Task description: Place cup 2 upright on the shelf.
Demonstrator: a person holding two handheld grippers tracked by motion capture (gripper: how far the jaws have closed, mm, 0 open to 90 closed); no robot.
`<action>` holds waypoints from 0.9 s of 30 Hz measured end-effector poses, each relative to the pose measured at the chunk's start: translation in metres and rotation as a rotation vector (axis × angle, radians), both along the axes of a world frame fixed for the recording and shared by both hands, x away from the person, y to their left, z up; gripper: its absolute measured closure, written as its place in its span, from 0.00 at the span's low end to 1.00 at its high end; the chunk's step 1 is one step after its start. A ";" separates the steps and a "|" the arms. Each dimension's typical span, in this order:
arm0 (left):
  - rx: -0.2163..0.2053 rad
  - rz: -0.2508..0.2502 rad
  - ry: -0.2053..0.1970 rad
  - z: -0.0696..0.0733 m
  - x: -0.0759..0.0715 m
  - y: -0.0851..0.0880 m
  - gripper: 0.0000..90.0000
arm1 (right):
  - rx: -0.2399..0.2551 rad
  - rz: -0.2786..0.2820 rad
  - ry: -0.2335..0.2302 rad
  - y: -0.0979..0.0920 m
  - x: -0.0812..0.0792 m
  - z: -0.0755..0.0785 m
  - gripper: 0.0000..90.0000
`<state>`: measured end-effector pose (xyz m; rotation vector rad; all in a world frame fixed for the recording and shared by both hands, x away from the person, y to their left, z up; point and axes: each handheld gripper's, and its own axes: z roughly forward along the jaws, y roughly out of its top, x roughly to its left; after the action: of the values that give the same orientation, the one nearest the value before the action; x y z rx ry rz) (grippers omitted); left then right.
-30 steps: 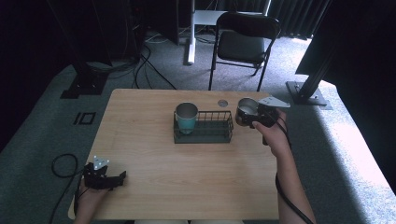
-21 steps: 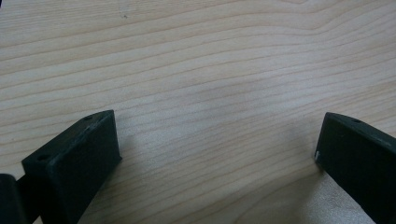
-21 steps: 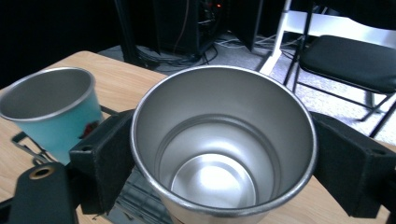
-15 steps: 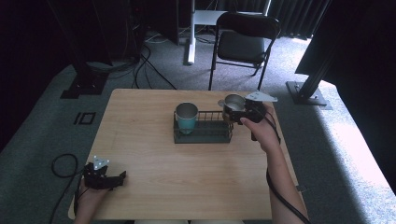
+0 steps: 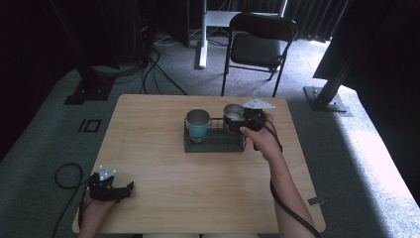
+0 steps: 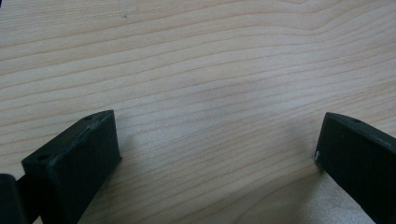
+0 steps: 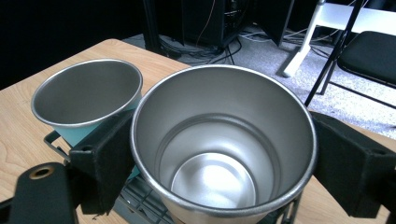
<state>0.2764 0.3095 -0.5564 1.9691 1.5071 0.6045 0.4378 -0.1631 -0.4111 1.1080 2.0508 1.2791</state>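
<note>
- The right gripper [image 5: 243, 120] squeezes a shiny steel cup [image 5: 233, 114] between its two black jaws.
- In the right gripper view, the jaws press on both sides of the steel cup [image 7: 223, 144], just under its rim.
- The cup is upright and open at the top. Nothing is inside it.
- It is held over the right end of a black wire basket [image 5: 215, 141] on the wooden table [image 5: 158, 163].
- I cannot tell if the cup touches the basket floor.
- A teal cup [image 5: 198, 124] with a shiny inside stands in the left end of the basket.
- In the right gripper view, the teal cup [image 7: 86, 95] is just beside the steel cup.
- The left gripper [image 5: 110, 188] rests at the near left corner of the table, well apart from the basket.
- Its jaws are spread wide with nothing between them, and bare wood [image 6: 210, 93] lies under them.
</note>
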 end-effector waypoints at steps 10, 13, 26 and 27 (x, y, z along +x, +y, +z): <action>0.000 0.000 0.000 0.000 0.000 0.000 0.00 | -0.016 0.010 0.024 0.012 0.005 -0.020 0.14; 0.000 0.000 0.000 0.000 0.000 0.000 0.00 | -0.019 0.010 0.031 0.014 0.006 -0.026 0.14; 0.000 0.000 0.000 0.000 0.000 0.000 0.00 | -0.047 0.016 0.051 0.023 0.011 -0.046 0.14; 0.000 0.000 0.000 0.000 0.000 0.000 0.00 | -0.049 0.017 0.052 0.024 0.011 -0.047 0.15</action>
<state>0.2764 0.3096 -0.5564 1.9695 1.5068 0.6044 0.4485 -0.1393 -0.4580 1.1155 2.1221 1.2130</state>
